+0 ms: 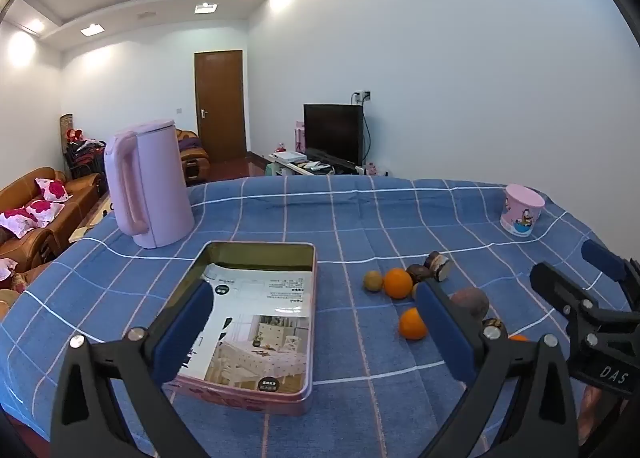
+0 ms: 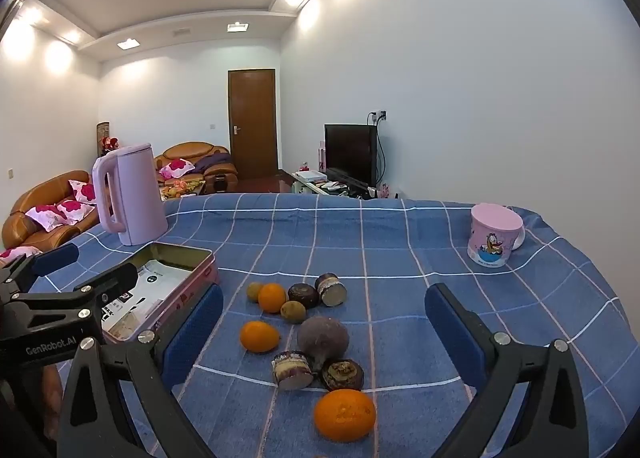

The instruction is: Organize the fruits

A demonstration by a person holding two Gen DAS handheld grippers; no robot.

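Both your grippers stand wide with nothing between the pads — the left gripper (image 1: pixel 316 322) hovers over the open pink rectangular metal tin (image 1: pixel 310 322) with a printed leaflet inside, the right gripper (image 2: pixel 324 322) over the fruit. The fruit lies loose on the blue checked tablecloth (image 2: pixel 400 225) just right of the tin: the round orange fruits (image 2: pixel 345 414), small brown-green kiwis and dark purple pieces, some touching. I'd judge the tin is the bin — nothing sorted yet, so start with the nearest orange.
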